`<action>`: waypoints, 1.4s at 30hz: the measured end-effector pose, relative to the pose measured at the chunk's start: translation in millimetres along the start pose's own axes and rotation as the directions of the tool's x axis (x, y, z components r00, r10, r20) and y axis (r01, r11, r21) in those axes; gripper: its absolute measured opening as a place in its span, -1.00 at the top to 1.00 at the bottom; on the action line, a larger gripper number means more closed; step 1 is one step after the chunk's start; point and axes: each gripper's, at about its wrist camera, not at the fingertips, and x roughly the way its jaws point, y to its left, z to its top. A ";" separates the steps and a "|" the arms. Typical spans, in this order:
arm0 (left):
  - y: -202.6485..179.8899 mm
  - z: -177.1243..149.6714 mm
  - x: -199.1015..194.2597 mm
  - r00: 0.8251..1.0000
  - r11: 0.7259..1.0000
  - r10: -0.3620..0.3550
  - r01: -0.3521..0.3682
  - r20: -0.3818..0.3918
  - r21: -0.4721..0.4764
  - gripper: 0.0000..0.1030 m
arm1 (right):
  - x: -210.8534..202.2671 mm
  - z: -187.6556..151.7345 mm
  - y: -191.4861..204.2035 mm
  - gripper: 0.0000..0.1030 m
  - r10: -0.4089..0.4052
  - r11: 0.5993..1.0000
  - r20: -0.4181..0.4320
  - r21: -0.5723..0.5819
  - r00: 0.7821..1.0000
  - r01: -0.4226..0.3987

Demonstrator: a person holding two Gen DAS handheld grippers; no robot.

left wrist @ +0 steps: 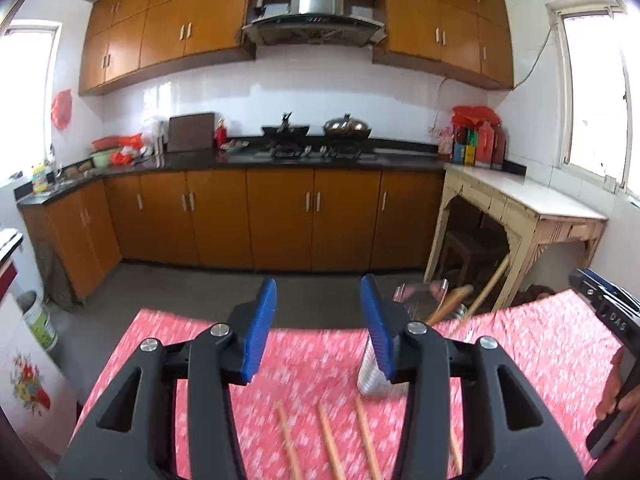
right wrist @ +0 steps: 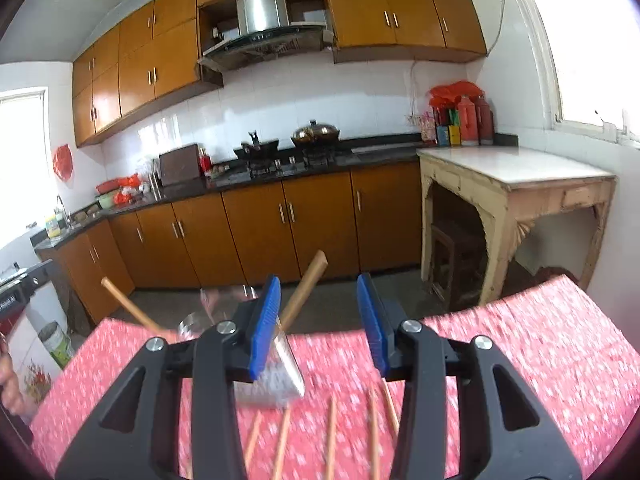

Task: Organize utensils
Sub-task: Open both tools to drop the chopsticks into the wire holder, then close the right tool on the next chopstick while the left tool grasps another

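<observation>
Both the left gripper (left wrist: 318, 328) and right gripper (right wrist: 318, 324) hover above the counter (left wrist: 540, 344) with fingers apart, holding nothing. Several chopsticks (right wrist: 330, 436) lie on its red cloth, just in front of a metal holder (right wrist: 272, 384) with wooden-handled utensils (right wrist: 304, 288) leaning in it.

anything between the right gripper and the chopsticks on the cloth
Nothing visible. The right gripper is open above the chopsticks on the red cloth; the metal holder stands behind them, to the left.
</observation>
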 end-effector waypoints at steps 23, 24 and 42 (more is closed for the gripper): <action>28.9 -190.8 -44.1 0.989 0.997 0.070 -0.065 -0.130 0.043 0.11 | -48.5 -219.4 -80.4 0.35 -0.143 0.986 -0.328 0.038 0.934 0.164; 27.4 -195.5 -44.7 0.989 0.996 0.075 -0.069 -0.131 0.051 0.11 | -47.4 -223.5 -81.4 0.37 -0.144 0.985 -0.336 0.038 0.931 0.166; 19.4 -245.8 -51.7 0.981 1.000 0.020 -0.021 -0.194 -0.001 0.05 | -40.2 -236.3 -81.2 0.85 -0.165 0.981 -0.338 0.039 0.927 0.189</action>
